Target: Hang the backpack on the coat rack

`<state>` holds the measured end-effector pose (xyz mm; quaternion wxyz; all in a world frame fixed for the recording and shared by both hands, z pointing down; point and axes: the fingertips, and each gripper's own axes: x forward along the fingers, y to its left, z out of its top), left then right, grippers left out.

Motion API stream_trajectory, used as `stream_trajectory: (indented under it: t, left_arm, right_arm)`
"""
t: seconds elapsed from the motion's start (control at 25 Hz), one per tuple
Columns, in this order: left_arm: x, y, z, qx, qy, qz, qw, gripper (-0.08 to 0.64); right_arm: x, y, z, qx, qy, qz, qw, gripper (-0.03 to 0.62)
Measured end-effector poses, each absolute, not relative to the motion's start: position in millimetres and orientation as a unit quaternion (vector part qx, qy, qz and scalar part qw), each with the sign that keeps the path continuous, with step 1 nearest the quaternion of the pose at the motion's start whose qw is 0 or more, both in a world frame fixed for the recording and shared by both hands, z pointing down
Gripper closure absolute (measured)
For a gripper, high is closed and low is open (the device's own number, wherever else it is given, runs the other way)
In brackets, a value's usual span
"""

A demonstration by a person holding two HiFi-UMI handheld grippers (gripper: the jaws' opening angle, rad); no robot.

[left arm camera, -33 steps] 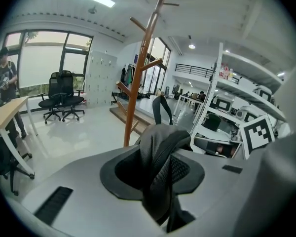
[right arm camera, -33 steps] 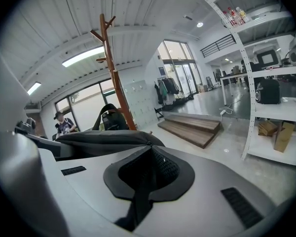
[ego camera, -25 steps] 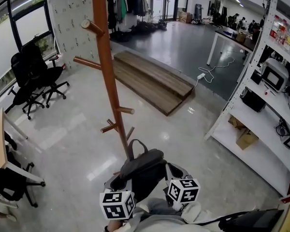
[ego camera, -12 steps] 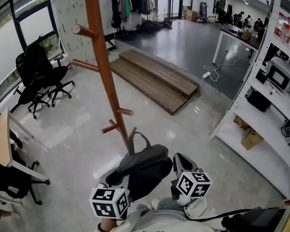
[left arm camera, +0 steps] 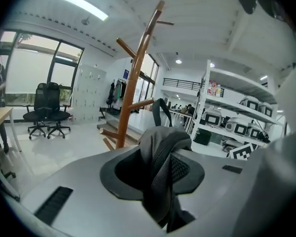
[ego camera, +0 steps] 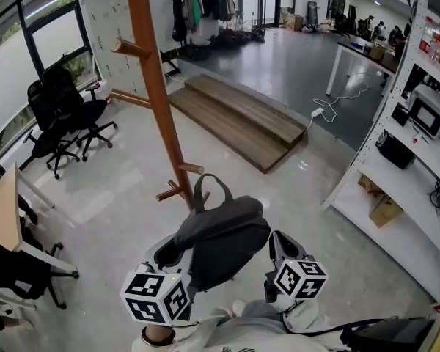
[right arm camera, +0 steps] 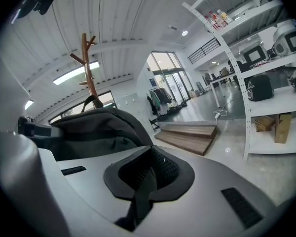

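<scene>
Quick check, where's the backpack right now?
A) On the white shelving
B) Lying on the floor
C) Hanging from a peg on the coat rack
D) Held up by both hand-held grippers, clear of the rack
D: the left hand-held gripper and right hand-held gripper each clamp backpack fabric, and its top loop stands free beside the coat rack, on no peg.
</scene>
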<state>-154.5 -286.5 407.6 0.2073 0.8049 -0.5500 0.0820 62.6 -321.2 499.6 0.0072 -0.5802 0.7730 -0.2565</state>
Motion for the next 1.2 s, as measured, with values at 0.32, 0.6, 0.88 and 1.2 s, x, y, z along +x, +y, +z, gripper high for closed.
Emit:
stream_trajectory:
  t: [0.32, 0.6, 0.88, 1.2]
  left_arm:
    - [-160.2, -304.3, 378.7, 0.808, -0.556, 0.051, 0.187, 0.462]
    - [-172.2, -317.3, 383.7, 0.792, -0.576, 0.05, 0.195, 0.462]
    - [-183.0, -328.6, 398.6, 0.775, -0.596, 0.054, 0.203, 0.462]
    - [-190.0, -337.1, 413.4, 0.764, -0.606, 0.055, 0.215, 0.462]
  right_arm:
    - [61.2, -326.6, 498.7, -0.581, 0.773, -0.254, 0.008, 0.58]
    - [61.8, -328.0, 500.8, -0.584, 0.77, -0.257, 0.005, 0.58]
    - [65.2, -331.1, 505.1, -0.585, 0.769, -0.26, 0.003, 0.58]
    - [61.8, -332.6, 510.3, -0.582, 0.77, -0.263, -0.006, 0.58]
